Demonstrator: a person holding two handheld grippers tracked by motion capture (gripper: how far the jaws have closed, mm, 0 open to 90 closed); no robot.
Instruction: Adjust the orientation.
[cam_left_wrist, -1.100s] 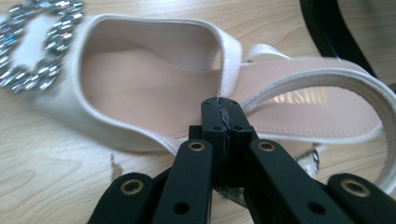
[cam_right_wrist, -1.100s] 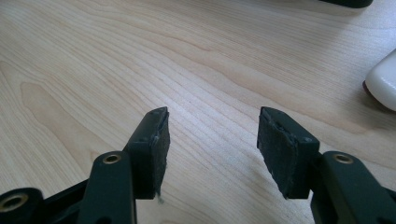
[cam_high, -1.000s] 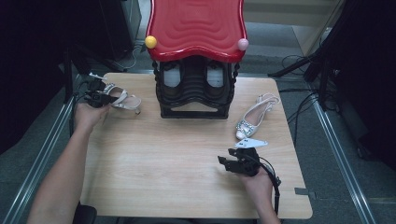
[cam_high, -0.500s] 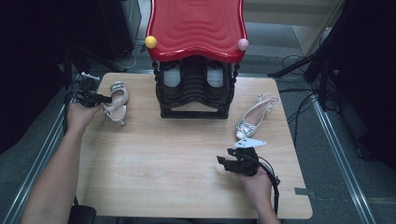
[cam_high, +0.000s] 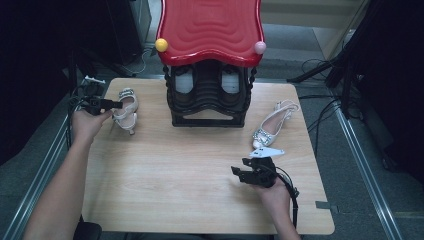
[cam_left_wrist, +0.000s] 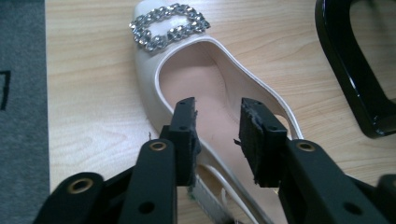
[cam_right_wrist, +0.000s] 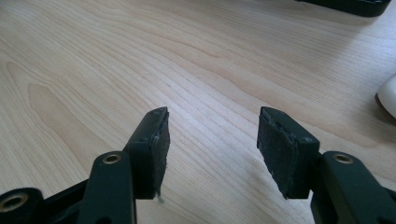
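Note:
A white slingback shoe (cam_high: 126, 107) with a rhinestone buckle (cam_left_wrist: 166, 25) stands on its sole at the table's left, toe pointing away. My left gripper (cam_high: 117, 105) hovers at its heel end. Its jaws have just been opening; in the left gripper view the left gripper (cam_left_wrist: 217, 121) has its pads apart over the insole (cam_left_wrist: 191, 74) and they press on nothing. The matching shoe (cam_high: 272, 125) lies at the right of the black shoe rack (cam_high: 210, 95). My right gripper (cam_high: 237, 172) rests near the front, and the right gripper (cam_right_wrist: 212, 135) is open over bare wood.
The rack has a red wavy top (cam_high: 210, 30) with a yellow ball (cam_high: 161, 45) and a pink ball (cam_high: 260, 47), and holds shoes inside. Its black base (cam_left_wrist: 355, 84) lies right of the left shoe. Metal rails run along both table sides.
The left shoe has turned from lying on its side to standing on its sole at much the same spot. The left jaws, shut on it before, now stand apart. The right gripper has not moved.

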